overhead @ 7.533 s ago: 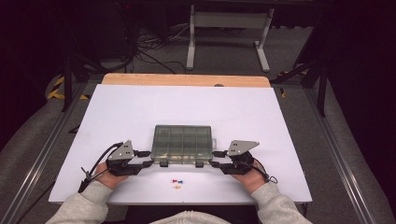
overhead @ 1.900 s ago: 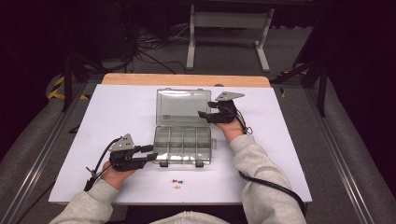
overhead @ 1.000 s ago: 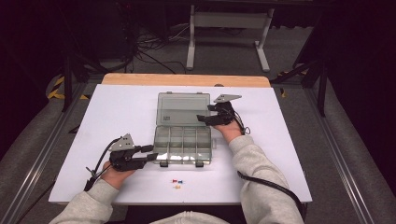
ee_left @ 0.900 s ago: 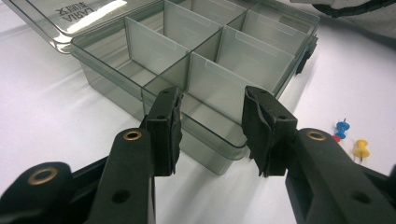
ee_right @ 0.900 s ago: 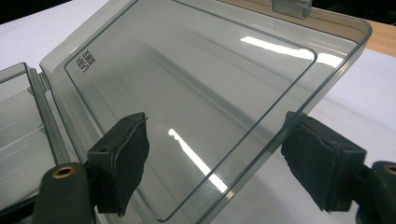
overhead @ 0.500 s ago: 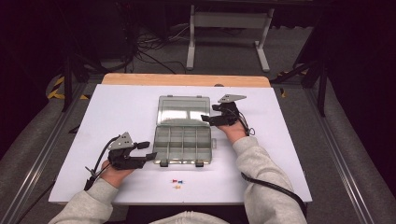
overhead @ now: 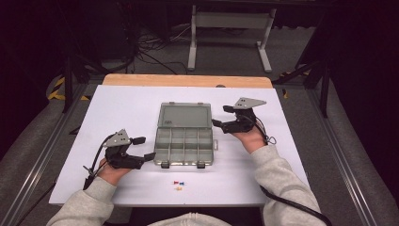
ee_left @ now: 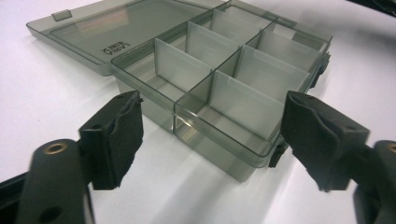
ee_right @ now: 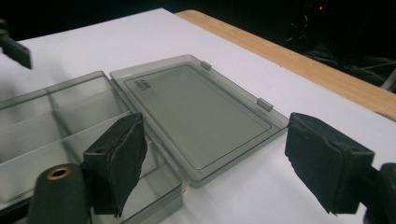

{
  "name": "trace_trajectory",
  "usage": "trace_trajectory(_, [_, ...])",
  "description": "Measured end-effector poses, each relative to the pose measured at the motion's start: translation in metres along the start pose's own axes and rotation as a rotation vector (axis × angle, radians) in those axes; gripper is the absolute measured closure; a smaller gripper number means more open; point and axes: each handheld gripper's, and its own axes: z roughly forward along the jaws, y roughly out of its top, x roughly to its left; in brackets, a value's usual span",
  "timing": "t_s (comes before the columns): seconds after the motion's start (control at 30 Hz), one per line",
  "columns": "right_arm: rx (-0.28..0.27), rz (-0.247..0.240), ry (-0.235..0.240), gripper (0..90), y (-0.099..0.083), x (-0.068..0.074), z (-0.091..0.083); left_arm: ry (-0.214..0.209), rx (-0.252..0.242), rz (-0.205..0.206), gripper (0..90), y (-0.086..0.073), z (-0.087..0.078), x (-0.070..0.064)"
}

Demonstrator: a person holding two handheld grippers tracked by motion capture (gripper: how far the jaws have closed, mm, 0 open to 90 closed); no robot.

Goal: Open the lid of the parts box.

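Compartment box [overhead: 184, 146] is seen lying open in the middle of the white table [overhead: 131, 108], lid [overhead: 184, 115] folded back flat on the far side, hinged to the tray. Tray divided into compartments; all look empty in the left gripper view.

Left tongs [overhead: 143, 148] are held just beside the tray's left near corner, jaws spread, nothing pinched. In the left gripper view [ee_left: 210, 135] the tray corner is framed between the pads, not touched.

Right tongs [overhead: 222, 116] are held just right of the lid, jaws spread, nothing gripped. In the right gripper view [ee_right: 215, 154] the lid edge is seen between the pads, with a gap on both sides.

Small pins [overhead: 178, 184], red, blue and yellowish, are seen on the table near the front edge, apart from the box.
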Motion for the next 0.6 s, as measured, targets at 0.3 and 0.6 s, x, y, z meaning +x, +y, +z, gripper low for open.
trace_trajectory(0.3, [-0.037, -0.014, 0.003, 19.7, -0.007, 0.012, -0.040, -0.008, -0.038, -0.039, 18.8, 0.003, -0.003, 0.005])
trace_trajectory(0.6, [-0.082, -0.006, 0.038, 14.9, -0.017, 0.027, -0.066, -0.033, -0.067, -0.008, 13.3, 0.010, -0.008, 0.002])
